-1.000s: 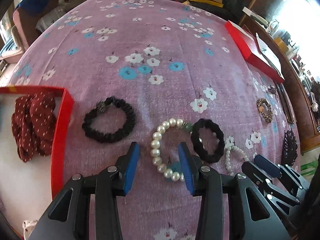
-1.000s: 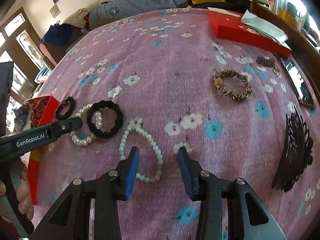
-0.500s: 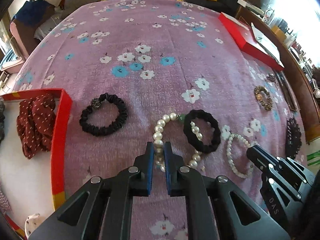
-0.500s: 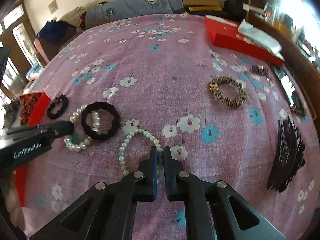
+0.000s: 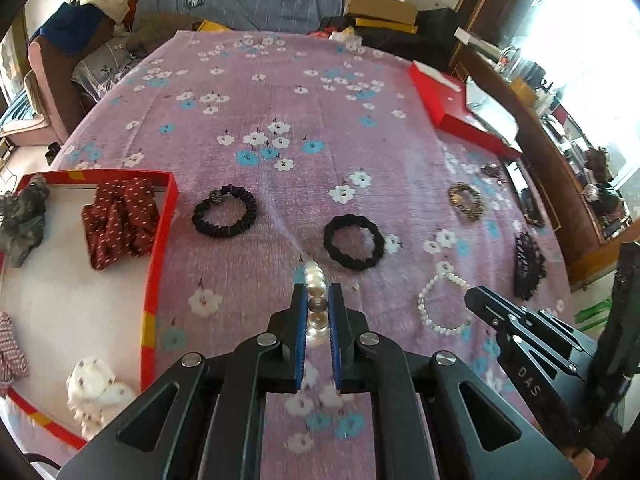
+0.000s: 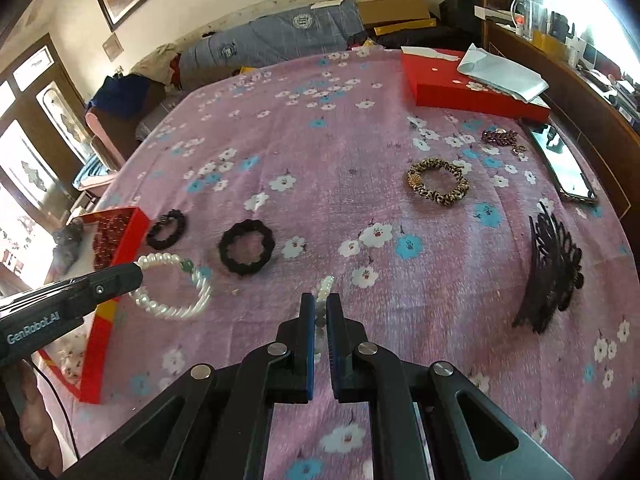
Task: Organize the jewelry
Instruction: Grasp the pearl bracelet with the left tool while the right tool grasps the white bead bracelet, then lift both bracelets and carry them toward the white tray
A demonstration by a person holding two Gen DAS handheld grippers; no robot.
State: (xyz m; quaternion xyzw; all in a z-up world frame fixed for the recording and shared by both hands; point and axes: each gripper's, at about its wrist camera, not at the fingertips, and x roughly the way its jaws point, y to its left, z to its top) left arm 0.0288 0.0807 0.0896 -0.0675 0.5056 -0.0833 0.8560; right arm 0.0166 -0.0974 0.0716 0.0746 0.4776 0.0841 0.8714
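Two pearl bracelets (image 6: 172,288) (image 6: 324,292), three scrunchies (image 6: 247,247) (image 6: 167,229) (image 6: 438,181) on the bedspread, two red boxes (image 6: 472,92) (image 6: 116,232).

Home bedroom: floral bedspread (image 5: 280,92), folded quilt (image 6: 276,40).

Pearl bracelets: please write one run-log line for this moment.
left tool: shut on large pearl bracelet | right tool: shut on small pearl bracelet
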